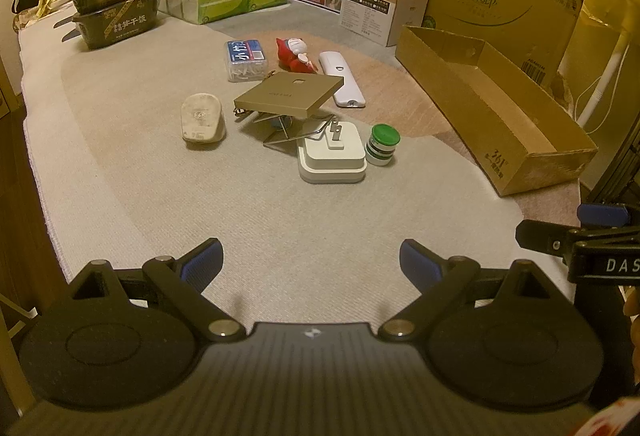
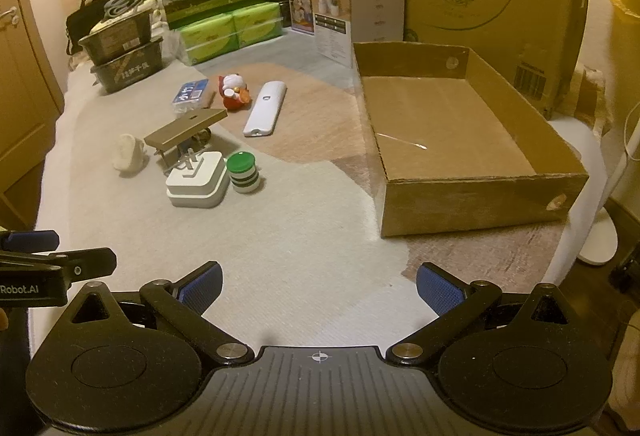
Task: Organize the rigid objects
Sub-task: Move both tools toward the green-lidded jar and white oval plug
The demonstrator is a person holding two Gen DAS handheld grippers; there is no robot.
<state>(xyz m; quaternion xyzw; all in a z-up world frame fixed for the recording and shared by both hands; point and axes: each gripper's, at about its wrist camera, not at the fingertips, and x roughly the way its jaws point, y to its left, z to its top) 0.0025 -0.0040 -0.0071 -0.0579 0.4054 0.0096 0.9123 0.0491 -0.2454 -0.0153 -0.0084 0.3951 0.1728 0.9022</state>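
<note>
I'm holding both the left hand-held gripper (image 1: 311,260) and right hand-held gripper (image 2: 319,286) spread apart, empty, low in frame, since the clutter mid-frame awaits the empty cardboard tray (image 2: 472,192).

Dim amber light, perhaps overhead; fisheye-warped.

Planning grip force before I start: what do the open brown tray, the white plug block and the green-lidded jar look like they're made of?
Open brown tray: corrugated cardboard, matte, with worn edges and printing on its side. White plug block: probably hard plastic, smooth with a slight sheen; metal prongs on top. Green-lidded jar: likely plastic, glossy lid, striped body; glass cannot be ruled out.
</note>
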